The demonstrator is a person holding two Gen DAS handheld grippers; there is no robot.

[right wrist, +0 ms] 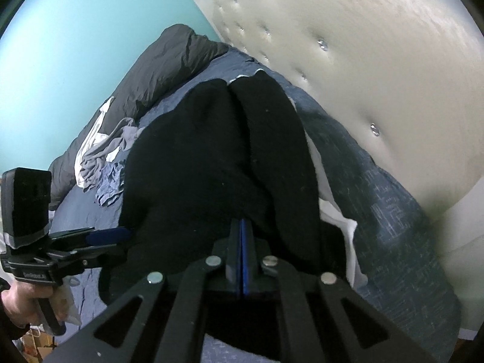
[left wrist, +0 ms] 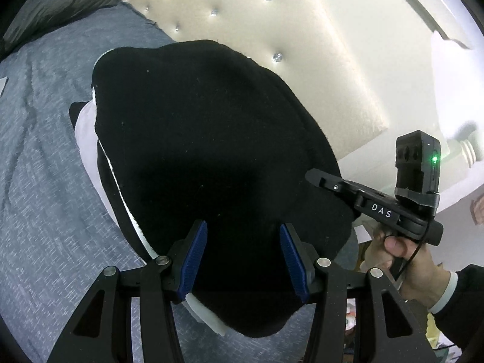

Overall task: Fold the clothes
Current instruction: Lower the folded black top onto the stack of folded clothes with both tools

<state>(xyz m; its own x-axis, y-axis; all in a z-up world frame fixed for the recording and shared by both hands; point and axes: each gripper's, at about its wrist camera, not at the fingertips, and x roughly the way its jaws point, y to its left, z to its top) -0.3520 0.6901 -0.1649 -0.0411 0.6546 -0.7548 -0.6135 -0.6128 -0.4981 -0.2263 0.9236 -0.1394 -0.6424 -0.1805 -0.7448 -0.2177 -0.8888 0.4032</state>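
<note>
While the black garment (left wrist: 211, 157) lies bunched on the bed (left wrist: 45, 151), fold looks mid-way: right gripper (right wrist: 241, 242) pinched shut on its edge, left gripper (left wrist: 243, 254) half open astride it, other clothes (right wrist: 103, 154) unfolded.

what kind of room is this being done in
Most likely a bedroom. The black knit garment lies on a bed with a blue-grey woven bedspread, a cream button-tufted padded headboard stands behind it, and a dark grey rumpled duvet with loose laundry sits further along the bed.
</note>
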